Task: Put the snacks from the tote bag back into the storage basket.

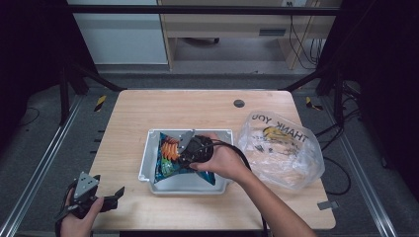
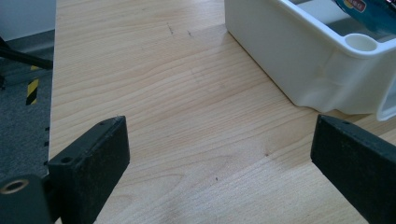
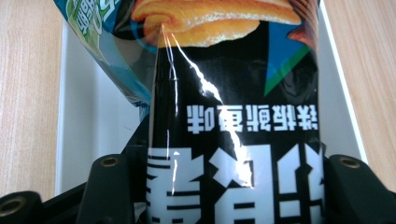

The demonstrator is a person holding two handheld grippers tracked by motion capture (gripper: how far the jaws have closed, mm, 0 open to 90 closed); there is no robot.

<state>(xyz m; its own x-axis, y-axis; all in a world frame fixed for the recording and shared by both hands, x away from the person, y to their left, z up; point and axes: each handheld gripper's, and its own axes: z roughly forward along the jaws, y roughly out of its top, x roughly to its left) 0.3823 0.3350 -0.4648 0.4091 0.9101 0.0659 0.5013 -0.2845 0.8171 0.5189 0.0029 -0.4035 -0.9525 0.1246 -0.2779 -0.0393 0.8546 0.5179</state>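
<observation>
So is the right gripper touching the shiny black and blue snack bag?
Touching. In the right gripper view, the right gripper has its black jaws pressed against both sides of the shiny black and blue snack bag, over the white tray.

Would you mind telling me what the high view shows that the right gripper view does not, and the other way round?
The high view takes in the clear plastic bag printed THANK YOU at the table's right and the left hand-held gripper, open near the table's front left corner. The right gripper view brings close the white characters printed on the snack bag and the right hand-held gripper with a jaw on either side of it. Both show that snack bag, the white tray beneath it and the wooden table.
</observation>
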